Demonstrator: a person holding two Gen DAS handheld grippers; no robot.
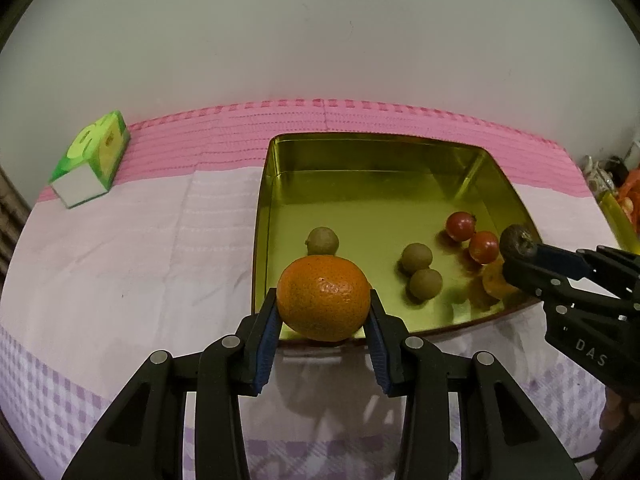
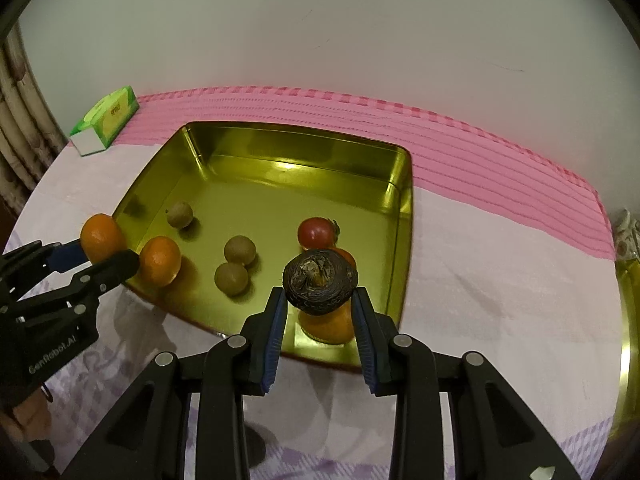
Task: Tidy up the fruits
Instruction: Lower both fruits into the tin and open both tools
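A gold square tin tray (image 1: 276, 160) (image 2: 248, 130) sits on the table. My left gripper (image 1: 323, 308) is shut on an orange mandarin (image 1: 323, 303), held over the tray's near left edge; it also shows in the right wrist view (image 2: 102, 240). My right gripper (image 2: 320, 294) is shut on a dark brown wrinkled fruit (image 2: 319, 282), held over the tray's near right side; it shows in the left wrist view (image 1: 518, 241). In the tray lie three brown-green round fruits (image 2: 239, 250), two red tomatoes (image 1: 461, 226) and another mandarin (image 2: 160, 261). An orange fruit (image 2: 328, 326) lies under the dark fruit.
A green tissue box (image 1: 92, 158) (image 2: 106, 120) stands at the back left on the pink-striped cloth (image 2: 480, 152). A second gold container's rim (image 2: 626, 320) shows at the right edge. A wall runs behind the table.
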